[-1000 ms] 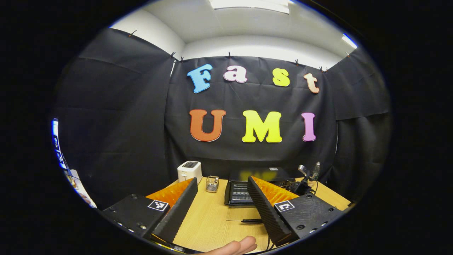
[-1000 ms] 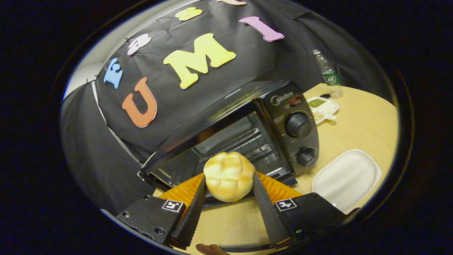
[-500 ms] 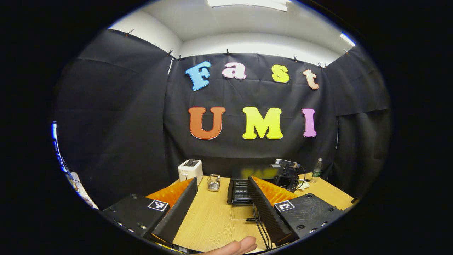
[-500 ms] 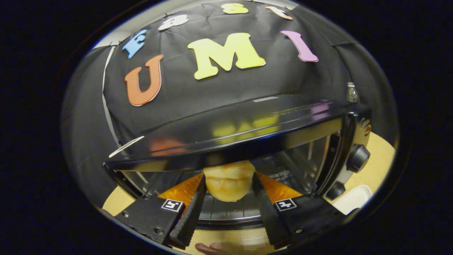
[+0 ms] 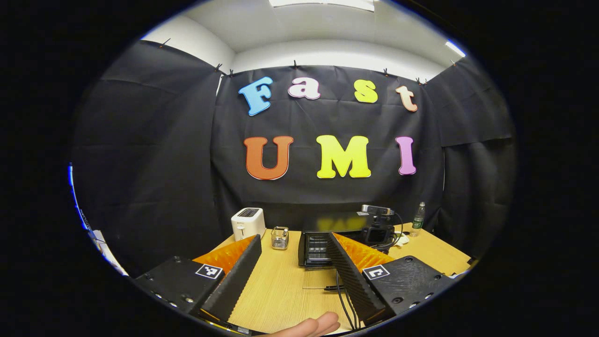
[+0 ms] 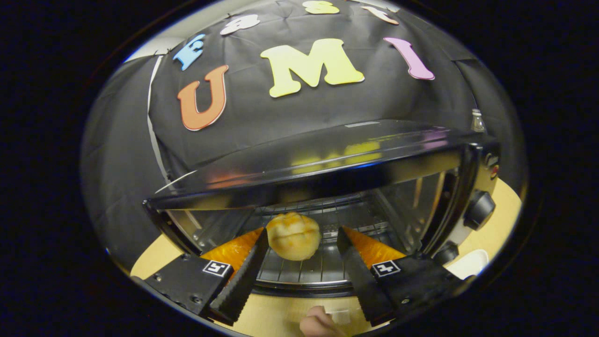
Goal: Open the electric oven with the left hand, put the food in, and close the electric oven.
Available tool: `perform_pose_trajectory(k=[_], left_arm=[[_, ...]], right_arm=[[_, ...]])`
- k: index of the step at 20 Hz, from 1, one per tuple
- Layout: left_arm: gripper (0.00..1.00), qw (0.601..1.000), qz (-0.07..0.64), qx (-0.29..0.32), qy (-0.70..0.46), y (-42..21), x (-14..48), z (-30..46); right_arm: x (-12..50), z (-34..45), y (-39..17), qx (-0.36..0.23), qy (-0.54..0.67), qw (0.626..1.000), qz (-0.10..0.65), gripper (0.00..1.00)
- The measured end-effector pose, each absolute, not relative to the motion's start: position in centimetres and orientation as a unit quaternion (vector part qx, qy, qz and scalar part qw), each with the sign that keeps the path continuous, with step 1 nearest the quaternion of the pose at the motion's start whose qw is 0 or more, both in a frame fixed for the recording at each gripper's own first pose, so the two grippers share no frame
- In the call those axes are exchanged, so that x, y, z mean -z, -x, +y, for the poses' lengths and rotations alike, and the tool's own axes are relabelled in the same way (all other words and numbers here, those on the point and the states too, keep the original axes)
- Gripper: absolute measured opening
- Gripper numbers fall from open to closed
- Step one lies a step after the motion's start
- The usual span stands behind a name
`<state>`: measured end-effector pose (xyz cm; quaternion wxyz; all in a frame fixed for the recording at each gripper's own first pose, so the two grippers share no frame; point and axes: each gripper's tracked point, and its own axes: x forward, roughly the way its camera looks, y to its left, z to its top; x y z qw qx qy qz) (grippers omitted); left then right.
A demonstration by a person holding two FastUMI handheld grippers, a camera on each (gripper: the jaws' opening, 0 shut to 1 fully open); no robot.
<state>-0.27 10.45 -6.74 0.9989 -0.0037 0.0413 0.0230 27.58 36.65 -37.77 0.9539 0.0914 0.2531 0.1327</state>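
Observation:
The black electric oven (image 6: 327,150) stands open in the right gripper view. A round golden bun (image 6: 293,236) rests on its wire rack (image 6: 304,269). My right gripper (image 6: 302,233) is open at the oven's mouth; the bun lies against the left finger, with a gap to the right finger. In the left gripper view the oven (image 5: 314,245) is farther off, its glass door (image 5: 320,280) folded down flat. The right gripper (image 5: 376,229) shows at the oven's front. My left gripper (image 5: 294,238) hangs open and empty over the table, well short of the oven.
A white toaster (image 5: 247,222) and a small glass jar (image 5: 280,237) stand left of the oven, a plastic bottle (image 5: 418,219) at the back right. A white plate (image 6: 468,264) lies right of the oven below its knobs (image 6: 477,210). A cable (image 5: 344,299) crosses the wooden table (image 5: 276,290).
The right gripper carried the bun into the oven, then opened and left it on the rack. The left gripper drew back a little from the oven.

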Motion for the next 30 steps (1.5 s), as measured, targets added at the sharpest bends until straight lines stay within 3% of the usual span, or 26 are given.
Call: perform_pose_trajectory(k=[8,12,14,15,16,20,22,23,29,30], left_arm=[[0.93,0.995,0.089,-0.023,0.039,-1.5,10.3,9.2],[0.93,0.993,0.11,-0.022,0.038,-2.9,11.5,8.3],[0.93,0.991,0.127,-0.017,0.037,-3.6,12.8,7.2],[0.93,0.99,0.133,-0.011,0.036,-3.9,13.4,6.6],[0.93,0.989,0.143,-0.005,0.036,-4.3,14.3,6.0],[0.93,0.982,0.187,0.022,0.028,-6.0,18.8,3.2],[0.93,0.976,0.214,0.037,0.016,-6.8,21.7,1.7],[0.94,0.972,0.23,0.045,0.01,-7.1,23.4,0.8],[0.94,0.95,0.301,0.077,-0.008,-7.0,31.3,-3.5],[0.94,0.947,0.31,0.079,-0.014,-6.9,32.3,-3.9]], right_arm=[[30.2,31.6,-22.0,-0.166,-0.062,0.957,0.228,0.94],[25.1,28.0,-19.5,-0.159,-0.049,0.967,0.191,0.91],[21.9,26.1,-18.3,-0.154,-0.046,0.974,0.162,0.94],[20.3,25.0,-17.7,-0.15,-0.042,0.977,0.147,0.91],[18.7,23.8,-17.3,-0.144,-0.038,0.98,0.132,0.96],[13.7,19.0,-15.2,-0.112,-0.017,0.989,0.097,0.92],[12.0,16.7,-14.4,-0.096,-0.003,0.991,0.087,0.97],[11.1,15.6,-14.0,-0.09,0.003,0.993,0.081,0.92],[7.8,8.9,-11.5,-0.037,0.018,0.998,0.046,0.92],[7.4,8.2,-10.9,-0.033,0.024,0.998,0.042,0.96]])
